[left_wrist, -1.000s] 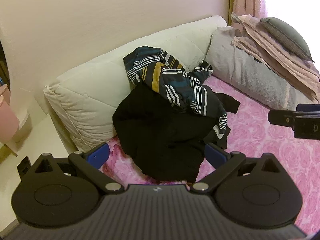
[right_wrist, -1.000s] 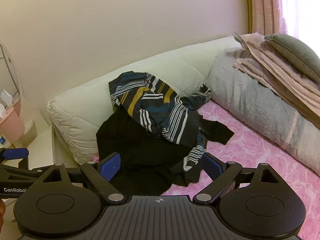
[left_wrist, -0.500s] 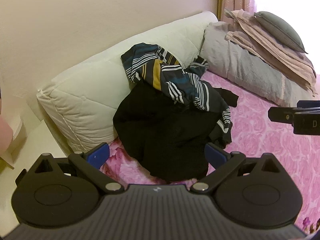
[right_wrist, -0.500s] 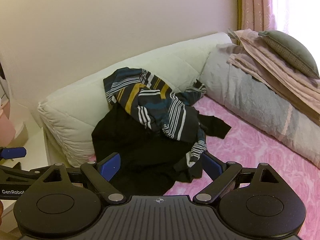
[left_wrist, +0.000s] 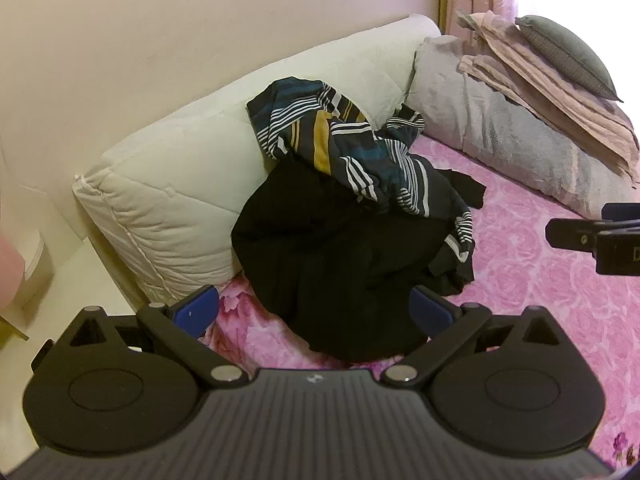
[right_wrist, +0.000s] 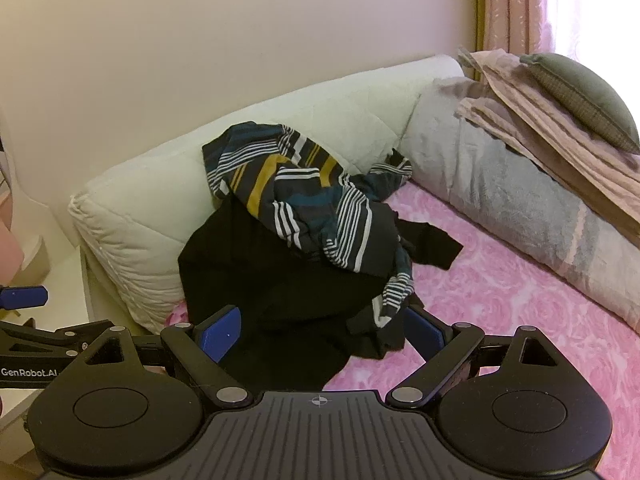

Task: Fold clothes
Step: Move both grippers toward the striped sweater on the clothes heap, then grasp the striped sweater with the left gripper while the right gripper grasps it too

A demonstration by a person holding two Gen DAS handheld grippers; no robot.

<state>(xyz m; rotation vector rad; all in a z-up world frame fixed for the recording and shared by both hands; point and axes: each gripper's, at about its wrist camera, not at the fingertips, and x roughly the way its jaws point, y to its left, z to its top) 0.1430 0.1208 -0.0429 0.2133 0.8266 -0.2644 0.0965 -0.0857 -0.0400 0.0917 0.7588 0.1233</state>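
Nearest to me, the left hand-held gripper hangs just over the near edge of the bed, its blue-padded fingers spread wide apart with nothing between them. The right hand-held gripper is level with it, just to its right, fingers likewise spread and empty; its tip shows at the right edge of the left wrist view.

Right in front of both lies the heap of clothes. A black garment makes up the lower part, crumpled on the pink rose-patterned bedsheet, its near hem reaching almost to the fingertips. On top of it, draped up against the cream quilted cushion along the wall, sits a dark striped shirt with white, teal and mustard bands, one sleeve trailing down toward the right fingers.

Farther back to the right, a grey rolled blanket lies across the bed, carrying folded pinkish bedding and a grey-green pillow. Behind that hangs a pink curtain.
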